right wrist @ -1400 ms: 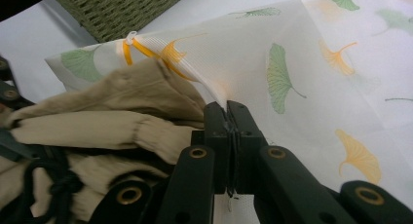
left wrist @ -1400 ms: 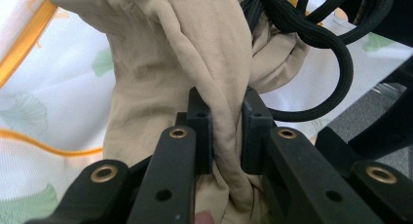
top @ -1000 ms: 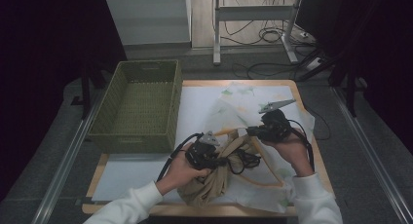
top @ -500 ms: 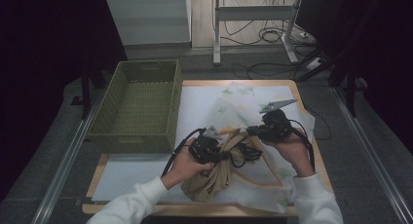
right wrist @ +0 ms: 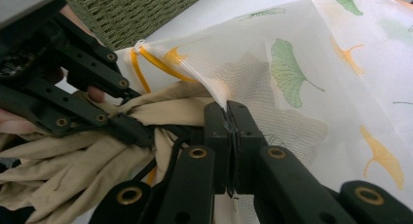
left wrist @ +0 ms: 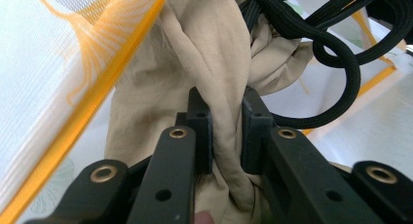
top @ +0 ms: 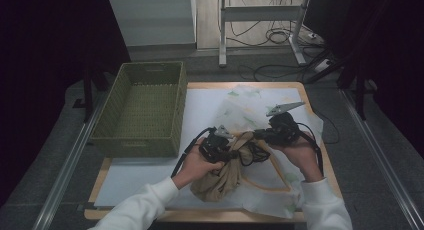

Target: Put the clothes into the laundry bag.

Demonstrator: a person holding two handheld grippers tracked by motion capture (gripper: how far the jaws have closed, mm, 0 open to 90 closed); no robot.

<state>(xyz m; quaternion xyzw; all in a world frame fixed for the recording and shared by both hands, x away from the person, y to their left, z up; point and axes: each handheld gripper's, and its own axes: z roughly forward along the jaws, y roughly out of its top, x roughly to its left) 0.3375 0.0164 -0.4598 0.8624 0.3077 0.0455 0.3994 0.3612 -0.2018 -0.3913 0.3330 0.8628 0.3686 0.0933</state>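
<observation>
- The left claw (left wrist: pixel 226 131) is clamped on a thick bunched fold of the beige garment (left wrist: pixel 195 63), the cloth squeezed between both pads
- The right claw (right wrist: pixel 229 136) is pinched tight on the thin edge of the white mesh laundry bag (right wrist: pixel 311 63), with the fabric rising out of the closed jaws
- In the high view the left claw (top: pixel 220 145) and right claw (top: pixel 272 132) sit near each other over the middle of the worktop (top: pixel 200 86), and the garment (top: pixel 222 177) lies crumpled between and below them, partly inside the bag's mouth
- The garment looks soft, limp and light; by my judgement it will sag and fold wherever it is not held, so a grip on a gathered wad, as now, should carry more of it than a pinch on a single layer
- The mesh bag (top: pixel 250 107) looks thin, floppy and a little slick; I would take it at the orange-trimmed rim (left wrist: pixel 92 97), where the hem gives the pads something firmer to bite
- A black cord (left wrist: pixel 336 44) loops just beside the garment and may snag on the cloth as it is pushed in
- The green woven basket (top: pixel 142 110) stands at the left of the worktop, well apart from the work
</observation>
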